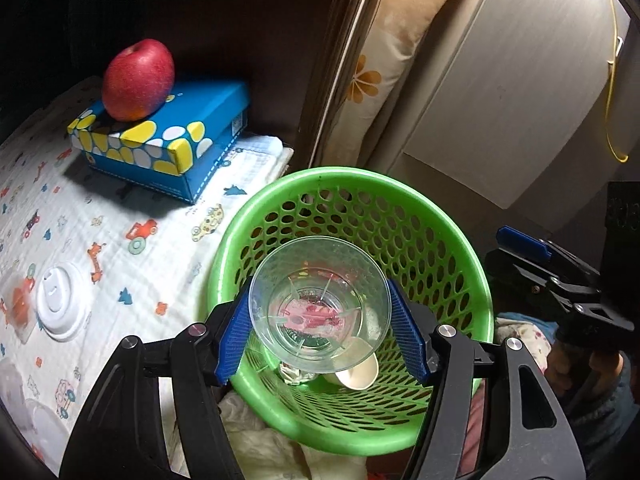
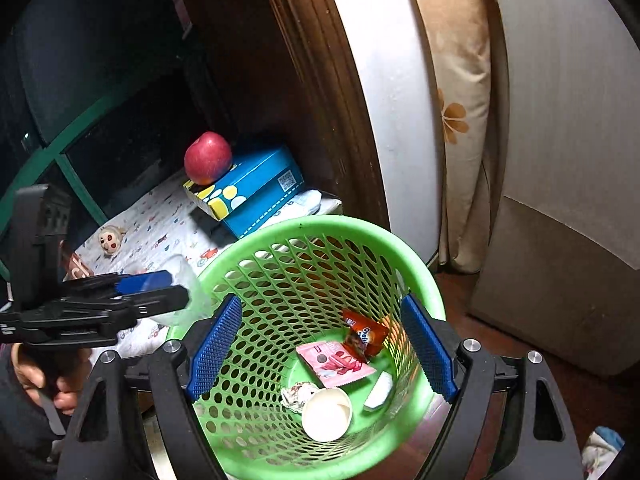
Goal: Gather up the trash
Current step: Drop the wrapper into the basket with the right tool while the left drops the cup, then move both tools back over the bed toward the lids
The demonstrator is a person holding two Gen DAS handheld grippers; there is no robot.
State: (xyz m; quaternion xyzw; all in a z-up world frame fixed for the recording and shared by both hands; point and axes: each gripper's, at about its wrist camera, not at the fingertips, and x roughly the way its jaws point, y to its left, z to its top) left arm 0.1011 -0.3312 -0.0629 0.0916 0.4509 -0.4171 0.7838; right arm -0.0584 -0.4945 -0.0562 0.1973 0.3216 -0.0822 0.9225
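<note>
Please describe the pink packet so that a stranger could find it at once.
Look into the round green plastic mesh basket. On its floor lies the flat pink snack packet, between an orange-red wrapper and a white paper cup. It alone is pink.

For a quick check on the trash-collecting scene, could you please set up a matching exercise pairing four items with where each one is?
Items:
1. red apple
2. clear plastic cup
3. pink wrapper
4. white cup lid

Places:
A. lying on the printed cloth
B. on top of the blue box
C. between the jaws of the left gripper, over the green basket
D. at the bottom of the green basket

Pairs: 1-B, 2-C, 3-D, 4-A
</note>
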